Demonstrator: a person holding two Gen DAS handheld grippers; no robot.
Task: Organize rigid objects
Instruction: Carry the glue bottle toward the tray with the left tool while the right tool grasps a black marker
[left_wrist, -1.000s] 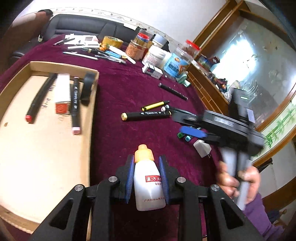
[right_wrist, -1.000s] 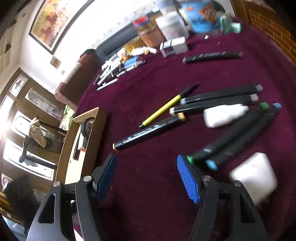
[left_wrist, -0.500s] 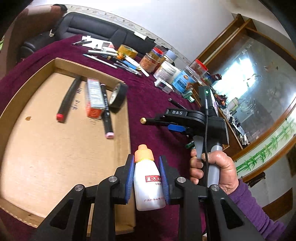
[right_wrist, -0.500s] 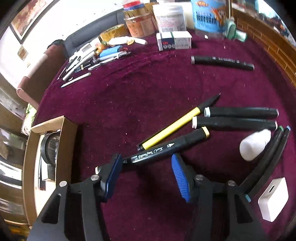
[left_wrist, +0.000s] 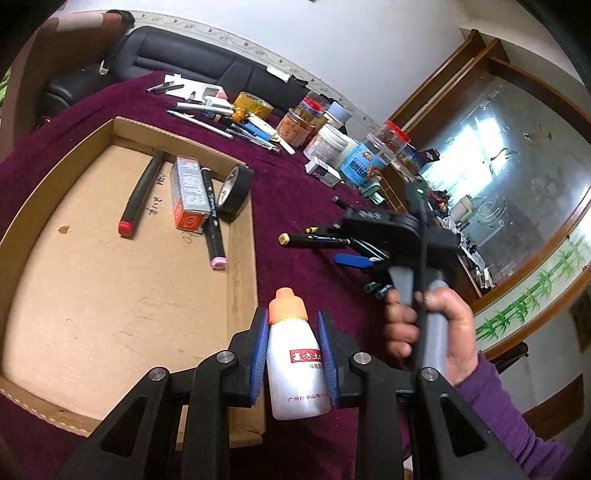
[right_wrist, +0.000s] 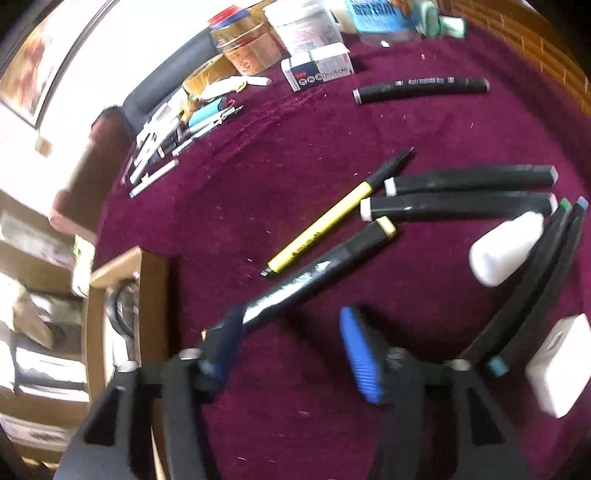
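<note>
My left gripper (left_wrist: 291, 332) is shut on a white glue bottle (left_wrist: 297, 365) with an orange cap, held over the right edge of the cardboard tray (left_wrist: 242, 280). The tray holds a red-tipped marker (left_wrist: 142, 194), an orange-ended box (left_wrist: 188, 197), a pink-tipped marker (left_wrist: 213, 221) and a black tape roll (left_wrist: 235, 188). My right gripper (right_wrist: 291, 332) is open, low over the maroon cloth; its left finger touches the end of a black marker with a cream cap (right_wrist: 317, 273). This marker also shows in the left wrist view (left_wrist: 314, 240).
On the cloth lie a yellow pen (right_wrist: 332, 221), several black markers (right_wrist: 469, 181), a white bottle (right_wrist: 506, 247) and a white adapter (right_wrist: 557, 369). Jars (left_wrist: 299, 125), a small box (right_wrist: 317, 68) and a heap of pens (left_wrist: 221, 122) stand at the far edge.
My left gripper has carried the glue bottle toward the tray's right edge. My right gripper has swung left and come down to the cream-capped marker, staying open.
</note>
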